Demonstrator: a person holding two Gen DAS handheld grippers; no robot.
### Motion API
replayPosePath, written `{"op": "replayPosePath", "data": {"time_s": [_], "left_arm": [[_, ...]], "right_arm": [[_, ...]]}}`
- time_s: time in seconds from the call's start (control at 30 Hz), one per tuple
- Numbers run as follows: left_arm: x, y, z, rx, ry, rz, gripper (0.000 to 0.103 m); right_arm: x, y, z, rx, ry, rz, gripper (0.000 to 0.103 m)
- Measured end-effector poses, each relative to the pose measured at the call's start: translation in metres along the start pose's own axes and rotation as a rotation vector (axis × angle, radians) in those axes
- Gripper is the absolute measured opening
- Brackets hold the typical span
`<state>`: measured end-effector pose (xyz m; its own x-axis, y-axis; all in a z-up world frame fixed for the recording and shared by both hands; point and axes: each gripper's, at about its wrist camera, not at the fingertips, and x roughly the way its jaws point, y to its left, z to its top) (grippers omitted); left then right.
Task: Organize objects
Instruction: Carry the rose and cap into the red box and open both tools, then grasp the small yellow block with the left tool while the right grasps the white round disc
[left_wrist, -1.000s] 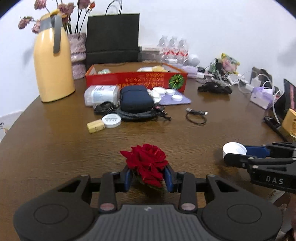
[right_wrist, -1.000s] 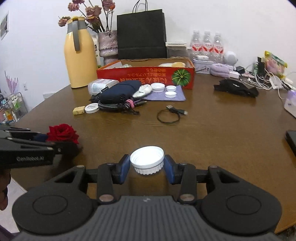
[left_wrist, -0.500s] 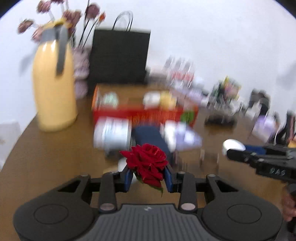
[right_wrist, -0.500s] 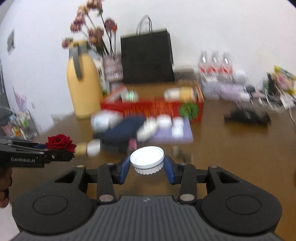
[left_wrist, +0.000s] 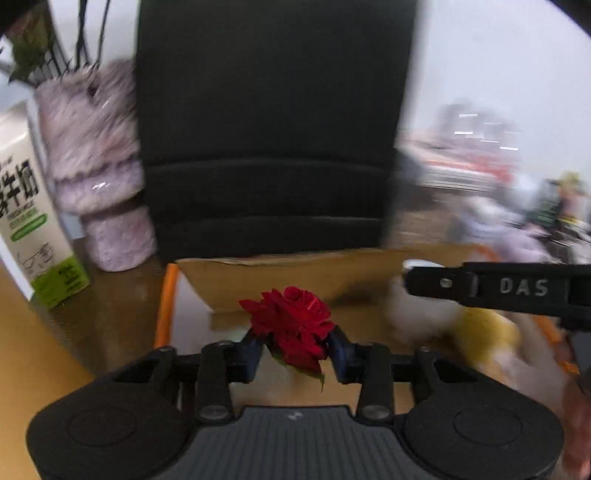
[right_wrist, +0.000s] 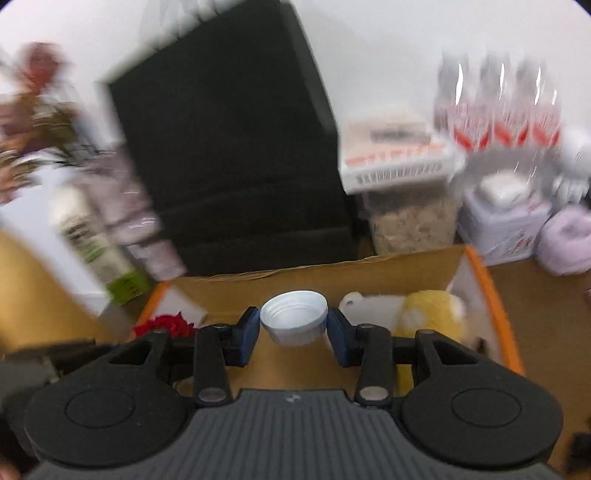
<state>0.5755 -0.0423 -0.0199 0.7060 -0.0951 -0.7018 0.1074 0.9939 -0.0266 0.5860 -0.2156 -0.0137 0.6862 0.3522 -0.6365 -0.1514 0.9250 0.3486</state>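
We count one crumpled red fabric rose (left_wrist: 291, 325) and one white ribbed plastic cap (right_wrist: 293, 321), both low at centre frame above the open cardboard box (right_wrist: 369, 273). The left gripper (left_wrist: 295, 349) is spreading around the rose; the right gripper (right_wrist: 293, 334) is spreading around the cap. Only the right view shows the red-labelled water bottles (right_wrist: 498, 110), upper right.

A red rose (left_wrist: 291, 325), bloom upward with a green leaf below, sits between blue pads over the open cardboard box (right_wrist: 476, 280). A white ribbed cap (right_wrist: 293, 321), hollow side up, hangs above the box's middle.
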Motion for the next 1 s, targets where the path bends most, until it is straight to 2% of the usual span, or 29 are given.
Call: {"op": "replayPosePath", "data": {"time_s": [0.03,0.07,0.1,0.13,0.17,0.3,0.4,0.47,0.5,0.53,0.6,0.63,0.77,0.83,0.9,1.0], "left_arm": [[0.008,0.001,0.002,0.005,0.002,0.022,0.054],[0.011,0.001,0.004,0.022,-0.007,0.014,0.057],[0.01,0.003,0.004,0.031,-0.026,-0.002,0.068],[0.009,0.005,0.005,0.025,-0.046,-0.006,0.079],[0.006,0.009,0.005,0.013,-0.061,-0.009,0.082],[-0.015,0.02,0.008,-0.034,-0.08,0.016,0.082],[-0.06,0.012,0.004,0.014,-0.115,0.123,0.082],[-0.101,0.005,-0.006,0.046,-0.183,0.12,0.084],[-0.124,0.003,-0.013,0.048,-0.226,0.104,0.089],[-0.146,0.001,-0.023,0.046,-0.266,0.081,0.096],[-0.19,-0.004,-0.047,0.057,-0.326,0.024,0.101],[-0.208,-0.007,-0.06,0.068,-0.34,-0.003,0.101],[-0.269,-0.019,-0.127,0.126,-0.351,-0.102,0.101],[-0.288,-0.026,-0.161,0.143,-0.352,-0.124,0.101],[-0.302,-0.033,-0.199,0.119,-0.335,-0.124,0.101],[-0.312,-0.044,-0.248,0.102,-0.293,-0.106,0.101]], "right_arm": [[0.013,-0.003,0.003,0.035,0.017,-0.002,0.052],[0.019,-0.004,0.003,0.053,0.024,-0.001,0.071],[0.021,-0.005,0.002,0.059,0.009,0.003,0.081],[0.02,-0.005,0.001,0.053,-0.016,0.009,0.082],[0.017,-0.006,0.0,0.048,-0.032,0.012,0.083],[-0.004,-0.015,0.002,0.081,-0.048,0.037,0.083],[-0.041,-0.02,0.0,0.072,-0.059,0.049,0.085],[-0.072,-0.023,-0.008,0.059,-0.069,0.063,0.085],[-0.089,-0.024,-0.015,0.047,-0.074,0.074,0.086],[-0.107,-0.025,-0.023,0.034,-0.08,0.088,0.088],[-0.148,-0.027,-0.049,0.009,-0.106,0.128,0.1],[-0.169,-0.028,-0.065,-0.004,-0.119,0.148,0.102],[-0.239,-0.036,-0.131,-0.018,-0.162,0.251,0.103],[-0.266,-0.04,-0.164,-0.022,-0.176,0.267,0.103],[-0.286,-0.038,-0.199,-0.081,-0.177,0.224,0.103],[-0.31,-0.029,-0.251,-0.191,-0.205,0.085,0.103]]}}
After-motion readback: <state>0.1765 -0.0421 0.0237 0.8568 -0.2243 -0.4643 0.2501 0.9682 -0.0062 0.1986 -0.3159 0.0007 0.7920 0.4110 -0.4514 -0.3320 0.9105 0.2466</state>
